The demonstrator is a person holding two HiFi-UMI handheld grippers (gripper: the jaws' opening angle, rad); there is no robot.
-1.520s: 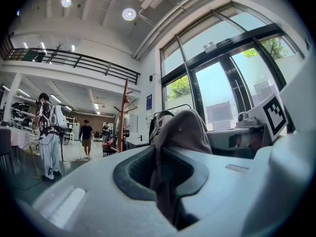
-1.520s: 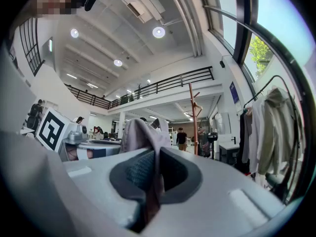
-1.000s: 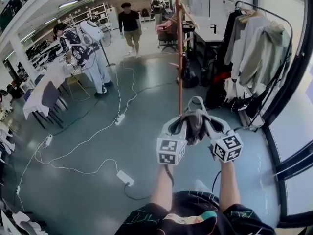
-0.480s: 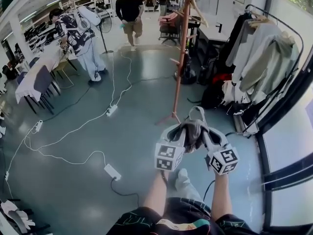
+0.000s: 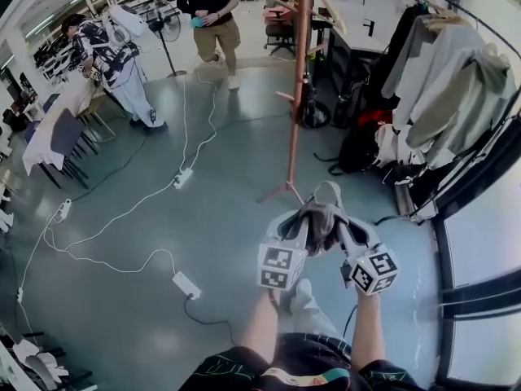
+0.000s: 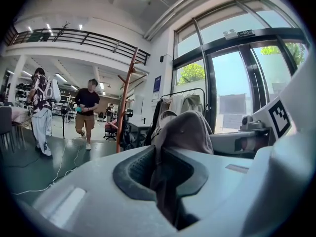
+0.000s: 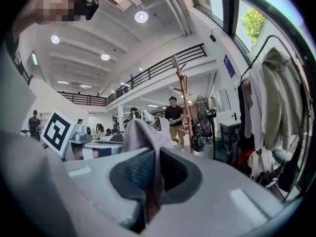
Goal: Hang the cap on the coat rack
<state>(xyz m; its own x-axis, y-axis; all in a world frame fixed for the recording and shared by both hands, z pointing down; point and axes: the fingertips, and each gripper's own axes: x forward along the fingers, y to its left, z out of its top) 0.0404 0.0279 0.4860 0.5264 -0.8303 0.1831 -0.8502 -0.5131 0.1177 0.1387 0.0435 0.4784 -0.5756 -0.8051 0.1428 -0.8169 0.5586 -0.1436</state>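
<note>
The left claw and the right claw are each closed on the grey cap, one at each side, with fabric pinched between the jaws. The cap hangs between the two claws, in the air above the floor. The orange coat rack stands ahead, apart from the cap. A loaded clothes rail stands at the right.

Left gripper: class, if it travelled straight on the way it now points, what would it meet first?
The left gripper, shut on the cap, aims just right of the coat rack. It would probably pass that pole and first meet the hanging clothes behind, though depth is unclear.
</note>
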